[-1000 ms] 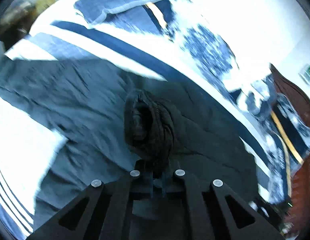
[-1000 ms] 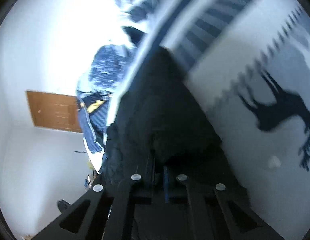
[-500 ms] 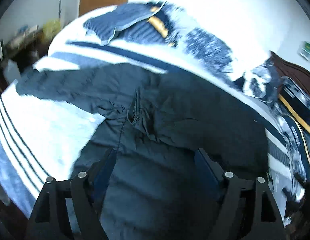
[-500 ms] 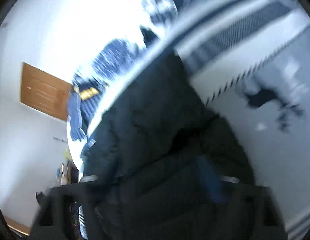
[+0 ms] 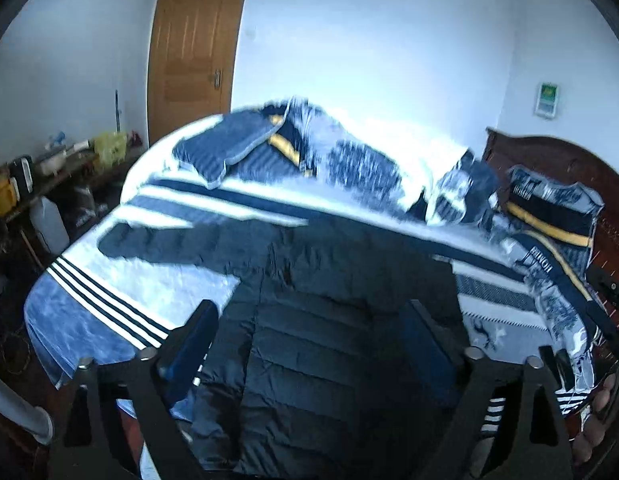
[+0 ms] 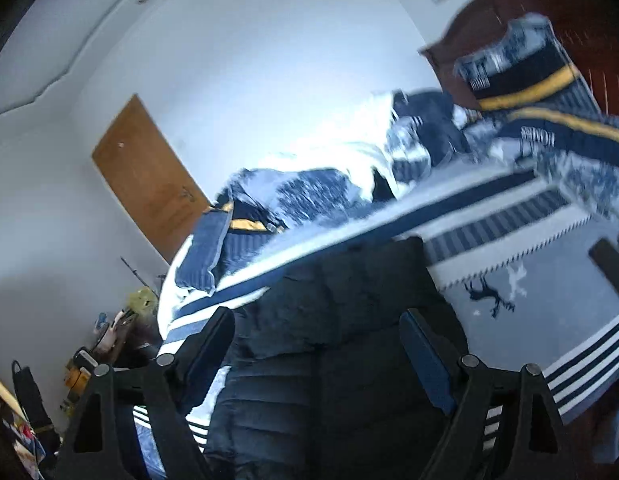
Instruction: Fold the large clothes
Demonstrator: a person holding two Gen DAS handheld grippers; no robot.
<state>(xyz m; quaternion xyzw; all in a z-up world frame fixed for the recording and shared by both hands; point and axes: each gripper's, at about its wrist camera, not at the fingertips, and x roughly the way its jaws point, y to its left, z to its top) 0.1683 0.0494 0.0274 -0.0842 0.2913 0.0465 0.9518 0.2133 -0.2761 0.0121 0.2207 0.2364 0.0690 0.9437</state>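
Observation:
A dark quilted puffer jacket lies flat on the striped bed cover, one sleeve stretched to the left. My left gripper is open and empty, held above the jacket's near part. The jacket also shows in the right wrist view, with its right side folded inward. My right gripper is open and empty above it, tilted.
Folded blue and yellow bedding lies at the far side of the bed. Pillows rest against a dark wooden headboard at right. A cluttered side table and a wooden door stand at left.
Both grippers were shut on bunched jacket fabric one second ago. They opened, let it go, and pulled back and up from the bed.

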